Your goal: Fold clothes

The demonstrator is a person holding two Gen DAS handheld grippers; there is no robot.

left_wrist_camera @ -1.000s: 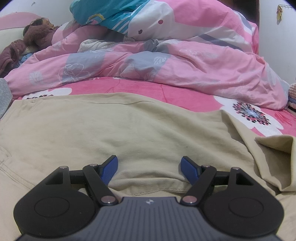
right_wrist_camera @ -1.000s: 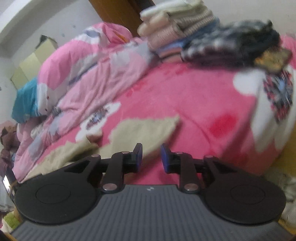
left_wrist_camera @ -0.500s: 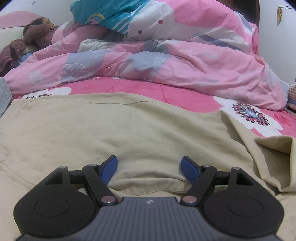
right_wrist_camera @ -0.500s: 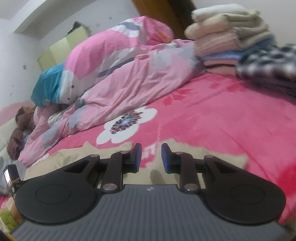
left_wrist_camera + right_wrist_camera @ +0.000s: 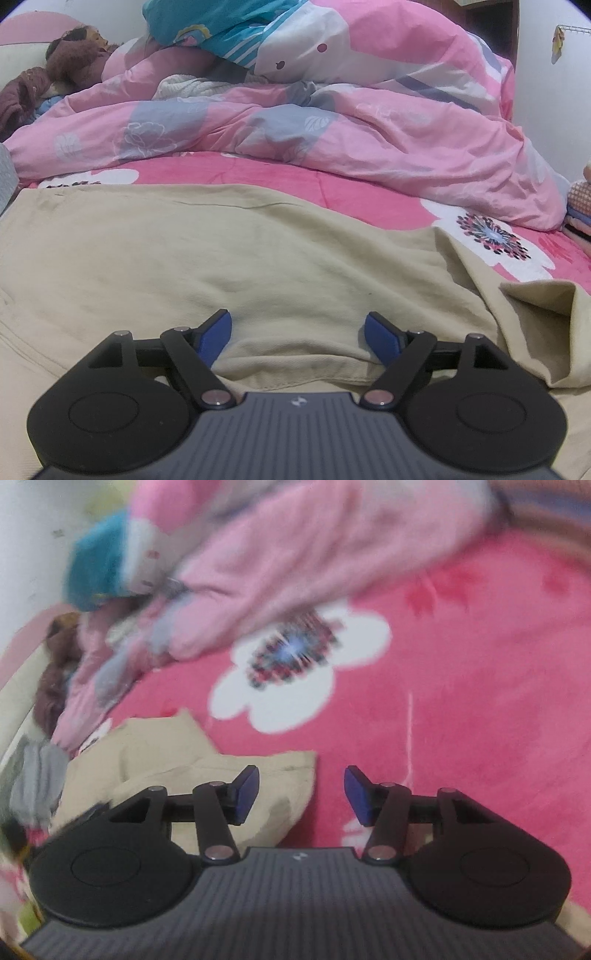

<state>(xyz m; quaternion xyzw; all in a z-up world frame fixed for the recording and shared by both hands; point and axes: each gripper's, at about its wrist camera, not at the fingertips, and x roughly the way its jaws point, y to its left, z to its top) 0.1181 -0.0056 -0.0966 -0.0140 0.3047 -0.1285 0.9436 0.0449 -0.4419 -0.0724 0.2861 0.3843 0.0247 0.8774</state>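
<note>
The right gripper point(image 5: 301, 794) has spread its jaws wide, where they were nearly closed before. Its view has swung down from the stacked laundry onto the blanket point(image 5: 480, 709), and it now seems, through blur, to sit over the trousers' point(image 5: 207, 768) corner.

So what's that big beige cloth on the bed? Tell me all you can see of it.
The beige garment looks like soft, slightly wrinkled cotton, with a stitched hem near the left tool, whose open jaws straddle a raised ridge of it. It lies spread over the pink flowered blanket. One end is folded back on itself at the right. The right tool hovers open over that end's corner.
</note>
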